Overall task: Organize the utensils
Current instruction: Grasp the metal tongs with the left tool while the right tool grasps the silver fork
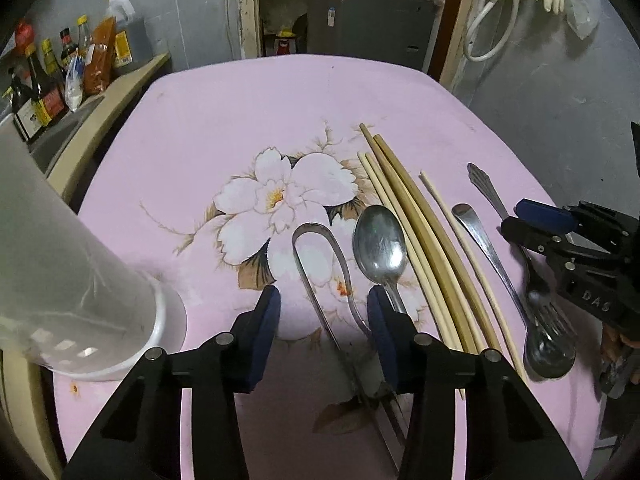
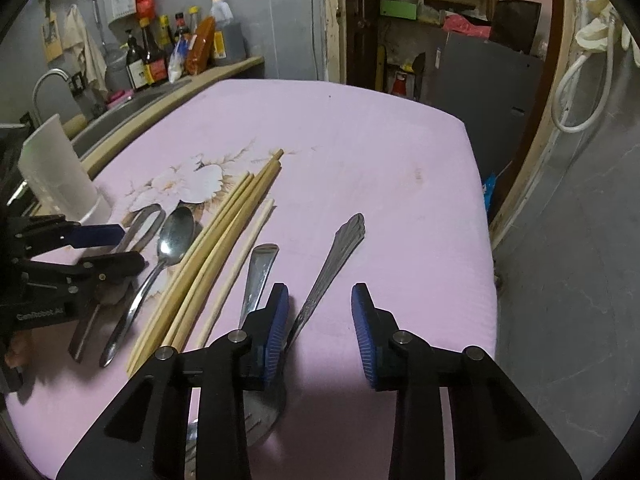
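On the pink flowered tablecloth (image 1: 240, 120) lies a row of utensils: bent metal tongs (image 1: 312, 225), a spoon (image 1: 380, 244), several chopsticks (image 1: 416, 224), a second spoon (image 1: 486, 248) and a fork with an ornate handle (image 1: 482, 182). My left gripper (image 1: 324, 312) is open low over the cloth. The tongs' arms run between its fingers and the spoon's handle passes under the right pad. My right gripper (image 2: 320, 320) is open too, with the fork's handle (image 2: 336, 256) lying just inside its left pad. A white plastic holder (image 1: 80, 300) stands at the left.
Sauce bottles (image 2: 152, 60) line a counter beside a sink with a faucet (image 2: 48, 80) to the left of the table. The table's right edge (image 2: 480, 200) drops to a grey floor. A doorway with shelves (image 2: 420, 12) lies behind, and a white hose (image 2: 576, 92) hangs on the wall.
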`<state>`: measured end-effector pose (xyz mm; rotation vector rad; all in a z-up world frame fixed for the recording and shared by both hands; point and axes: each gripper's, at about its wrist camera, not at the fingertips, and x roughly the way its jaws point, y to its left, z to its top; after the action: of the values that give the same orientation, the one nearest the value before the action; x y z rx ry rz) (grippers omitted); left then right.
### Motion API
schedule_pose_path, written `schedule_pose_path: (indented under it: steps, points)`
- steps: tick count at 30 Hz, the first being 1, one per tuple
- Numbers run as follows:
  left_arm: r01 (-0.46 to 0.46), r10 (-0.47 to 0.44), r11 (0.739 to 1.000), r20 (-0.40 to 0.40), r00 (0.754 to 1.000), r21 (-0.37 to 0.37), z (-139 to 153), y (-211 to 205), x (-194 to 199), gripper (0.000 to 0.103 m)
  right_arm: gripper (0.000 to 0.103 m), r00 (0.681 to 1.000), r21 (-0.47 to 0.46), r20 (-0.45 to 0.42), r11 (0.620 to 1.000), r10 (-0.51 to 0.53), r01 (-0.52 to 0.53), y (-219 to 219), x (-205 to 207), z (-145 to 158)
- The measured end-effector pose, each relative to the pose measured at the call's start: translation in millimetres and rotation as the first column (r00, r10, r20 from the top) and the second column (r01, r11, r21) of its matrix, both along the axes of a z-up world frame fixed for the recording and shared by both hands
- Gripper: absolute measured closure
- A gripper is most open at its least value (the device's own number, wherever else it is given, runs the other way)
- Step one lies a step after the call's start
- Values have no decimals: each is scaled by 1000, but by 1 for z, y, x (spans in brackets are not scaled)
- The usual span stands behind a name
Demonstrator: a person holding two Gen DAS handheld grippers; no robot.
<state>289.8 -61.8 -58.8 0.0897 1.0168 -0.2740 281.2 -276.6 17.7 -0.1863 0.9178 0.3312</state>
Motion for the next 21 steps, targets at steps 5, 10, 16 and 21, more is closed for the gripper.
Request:
schedule_pose_path:
  steps: [5,10,16,21]
  points:
    - [-3,3,1000,-30,1000,-5,2,-2,4,68,80,999,-40,-33,999,-29,28,6,12,-5]
    - [9,-10,1000,-61,998,-19,3,-4,4,79,80,996,-85,-78,996,-43,37,11,17,-4]
    - [16,-20,999,-70,997,-47,5,1,-1,85,85,982,-60,-182,997,-54,44,10,30,-4]
    - [-3,1,998,-33,999,-68,8,-1,-14,86,93,979,-52,-193,997,-58,49,13,28,-2]
